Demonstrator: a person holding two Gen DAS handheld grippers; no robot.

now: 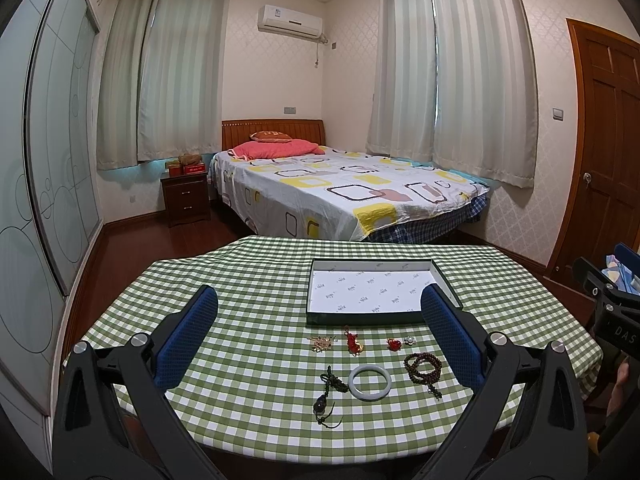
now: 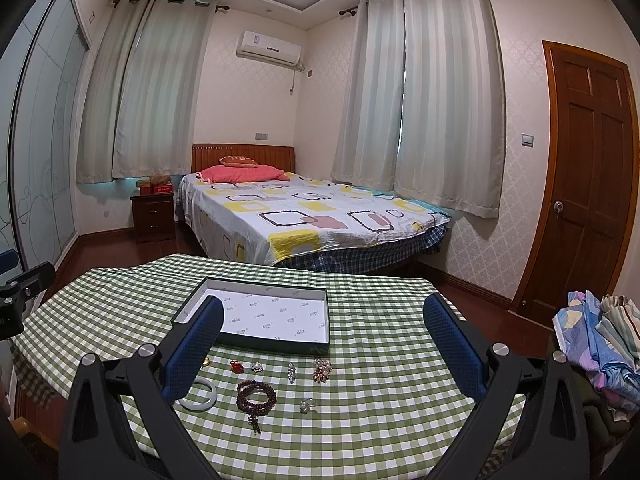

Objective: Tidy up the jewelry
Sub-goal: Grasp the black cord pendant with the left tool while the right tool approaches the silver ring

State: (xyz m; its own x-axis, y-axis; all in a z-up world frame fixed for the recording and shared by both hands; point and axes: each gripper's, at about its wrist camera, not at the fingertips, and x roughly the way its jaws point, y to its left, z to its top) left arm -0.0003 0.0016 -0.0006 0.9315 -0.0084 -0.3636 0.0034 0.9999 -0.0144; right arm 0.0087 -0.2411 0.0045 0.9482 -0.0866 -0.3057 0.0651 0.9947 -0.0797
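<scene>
A shallow dark box with white lining (image 1: 372, 290) (image 2: 264, 314) lies on the green checked table (image 1: 256, 344) (image 2: 392, 360). In front of it lie loose pieces: a pale jade bangle (image 1: 370, 383) (image 2: 200, 398), brown bead strands (image 1: 423, 365) (image 2: 256, 397), a dark cord pendant (image 1: 326, 396), a red knot charm (image 1: 352, 342), a small red piece (image 1: 394, 344) (image 2: 237, 366), a pearl piece (image 1: 409, 340) (image 2: 256, 367), a gold cluster (image 1: 320, 344) (image 2: 322, 370), a clear drop (image 2: 292, 373) and a clear ring (image 2: 307, 405). My left gripper (image 1: 320, 304) and right gripper (image 2: 323, 312) are open, empty, above the table's near side.
A bed (image 1: 340, 192) stands beyond the table, with a nightstand (image 1: 186, 196) to its left. A wooden door (image 2: 584, 184) is at the right. A pile of clothes (image 2: 600, 340) lies beside the table's right edge. A sliding wardrobe (image 1: 44, 160) fills the left wall.
</scene>
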